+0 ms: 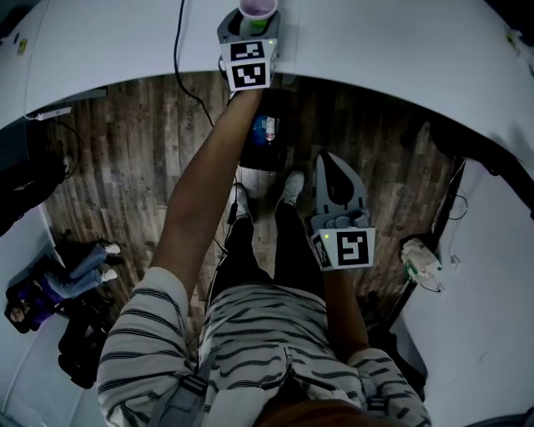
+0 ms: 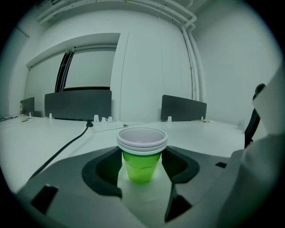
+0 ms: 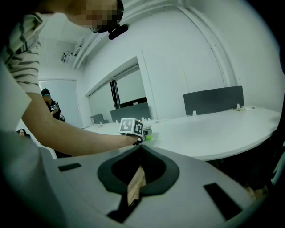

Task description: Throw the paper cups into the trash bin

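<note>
**Closing squarely on the cups**

Our left tongs (image 1: 257,18) reach out over the white table (image 1: 400,58). Their jaws are spread wide, and the green cups (image 2: 141,165) stand upright right between them. Two white rims show, one nested in the other, so we take it for a stack. A strip of bare table shows on each side of the green wall, so the pads are not pressing: the left tongs are open and hold nothing. Our right tongs (image 1: 331,163) hang low beside our legs, well back from the table, with the jaws closed together and empty.

To grip well, we judge that we should centre the stack between the jaws and close slowly and evenly below the rims. We should stop as soon as the wall gives a little, since thin cups crush or pop out if squeezed hard. Then we lift straight up so the inner cup stays seated.

A black cable (image 2: 67,144) lies to the left of the left tongs, clear of the cups. A dark container (image 1: 267,154) sits on the floor beneath the forearm, nearer us than the left tongs. It may be the bin, but we cannot be sure.
</note>
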A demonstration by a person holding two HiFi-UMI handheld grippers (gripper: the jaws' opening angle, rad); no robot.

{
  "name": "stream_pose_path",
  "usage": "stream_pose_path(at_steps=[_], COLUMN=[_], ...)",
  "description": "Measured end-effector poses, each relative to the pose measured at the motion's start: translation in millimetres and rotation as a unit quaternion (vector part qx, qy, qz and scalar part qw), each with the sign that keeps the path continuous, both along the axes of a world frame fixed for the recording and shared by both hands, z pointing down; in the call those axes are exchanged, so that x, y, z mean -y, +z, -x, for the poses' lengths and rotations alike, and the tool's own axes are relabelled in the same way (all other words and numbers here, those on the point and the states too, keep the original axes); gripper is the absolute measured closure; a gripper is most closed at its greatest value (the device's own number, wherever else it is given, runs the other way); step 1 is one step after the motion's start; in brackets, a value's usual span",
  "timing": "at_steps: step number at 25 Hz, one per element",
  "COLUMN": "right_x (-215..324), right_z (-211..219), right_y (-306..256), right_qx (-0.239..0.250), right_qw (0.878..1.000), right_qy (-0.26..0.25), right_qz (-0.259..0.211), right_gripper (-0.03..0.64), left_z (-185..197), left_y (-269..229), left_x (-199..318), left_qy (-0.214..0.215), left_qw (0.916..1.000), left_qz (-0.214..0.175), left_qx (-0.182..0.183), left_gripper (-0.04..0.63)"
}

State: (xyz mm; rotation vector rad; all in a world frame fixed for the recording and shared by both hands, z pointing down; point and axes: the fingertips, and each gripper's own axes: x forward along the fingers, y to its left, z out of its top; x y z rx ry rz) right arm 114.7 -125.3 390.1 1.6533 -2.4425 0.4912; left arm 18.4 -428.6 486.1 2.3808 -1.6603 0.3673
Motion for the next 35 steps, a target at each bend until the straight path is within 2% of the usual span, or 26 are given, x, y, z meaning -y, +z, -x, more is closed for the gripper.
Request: stream_pose_path(at_steps=[15,35], right_x=[0,-21], right_z=[7,29], right_y=[-25,-81], right_qx=[0.003,0.011], right_qw=[1.0,0.999], right_qy=[-0.001,-0.018], right_qz=[-0.013,-0.048], right_gripper=[0.607,0.607], left_z=[1,19], left_y=[-48,-127], left_x=[-42,-140], left_qy=[0.005,0.015], left_qw=[0.9997,0.9985], left_qz=[-0.021,-0.046], left_qx=[-0.015,-0.025], left_gripper=[0.299,0.299])
